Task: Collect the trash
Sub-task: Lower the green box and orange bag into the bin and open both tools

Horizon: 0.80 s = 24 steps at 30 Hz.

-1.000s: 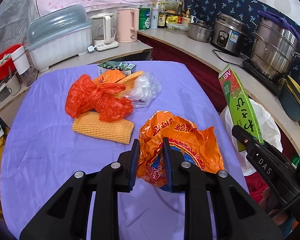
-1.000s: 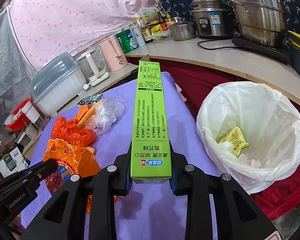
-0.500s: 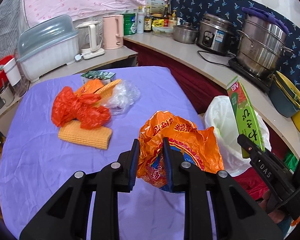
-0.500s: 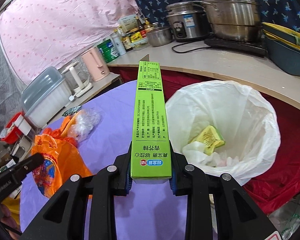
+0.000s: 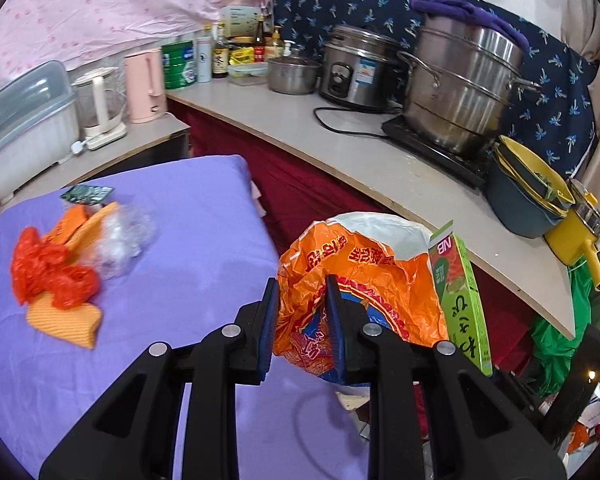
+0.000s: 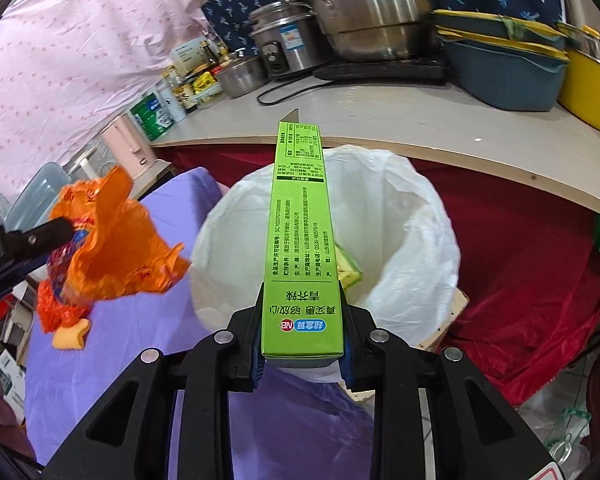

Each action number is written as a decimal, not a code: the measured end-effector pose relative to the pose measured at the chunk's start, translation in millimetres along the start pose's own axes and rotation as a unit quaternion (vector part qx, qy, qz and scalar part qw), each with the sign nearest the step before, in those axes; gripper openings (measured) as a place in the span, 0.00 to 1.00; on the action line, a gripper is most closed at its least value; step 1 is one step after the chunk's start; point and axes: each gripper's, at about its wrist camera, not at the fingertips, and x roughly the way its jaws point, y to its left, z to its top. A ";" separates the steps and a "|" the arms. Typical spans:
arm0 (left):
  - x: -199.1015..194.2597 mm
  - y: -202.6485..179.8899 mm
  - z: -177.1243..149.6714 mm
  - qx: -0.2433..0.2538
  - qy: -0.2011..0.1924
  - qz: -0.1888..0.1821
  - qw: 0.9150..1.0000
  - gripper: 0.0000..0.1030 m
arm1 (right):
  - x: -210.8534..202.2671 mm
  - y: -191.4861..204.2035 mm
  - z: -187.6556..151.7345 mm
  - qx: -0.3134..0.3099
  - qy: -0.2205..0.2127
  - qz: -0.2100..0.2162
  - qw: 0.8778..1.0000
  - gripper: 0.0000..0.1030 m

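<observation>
My left gripper (image 5: 301,322) is shut on a crumpled orange printed plastic bag (image 5: 364,280), held above the right edge of the purple table (image 5: 204,280). In the right wrist view that orange bag (image 6: 112,248) hangs at the left, beside the bin. My right gripper (image 6: 302,344) is shut on a long green carton (image 6: 300,232), which reaches out over the white-lined trash bin (image 6: 412,216). A yellow-green packet (image 6: 350,270) lies inside the bin. The green carton (image 5: 460,296) also shows right of the orange bag in the left wrist view, with the bin liner (image 5: 380,230) behind them.
More trash lies on the table's left: a red-orange bag (image 5: 48,272), a clear plastic bag (image 5: 124,236), a yellow ribbed cloth (image 5: 68,320) and a small dark green packet (image 5: 86,193). A counter (image 5: 380,160) with pots, a rice cooker (image 5: 356,68) and kettles curves behind.
Both grippers have swung right, off the table toward the bin. The green carton now reaches over the bin's opening, and the orange bag hangs at the table's right edge beside it.
</observation>
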 end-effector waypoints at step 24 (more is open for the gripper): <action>67.8 -47.2 -7.3 0.040 0.033 0.024 0.998 0.60 | 10.5 -22.9 13.3 0.023 -0.013 -0.008 1.000 0.35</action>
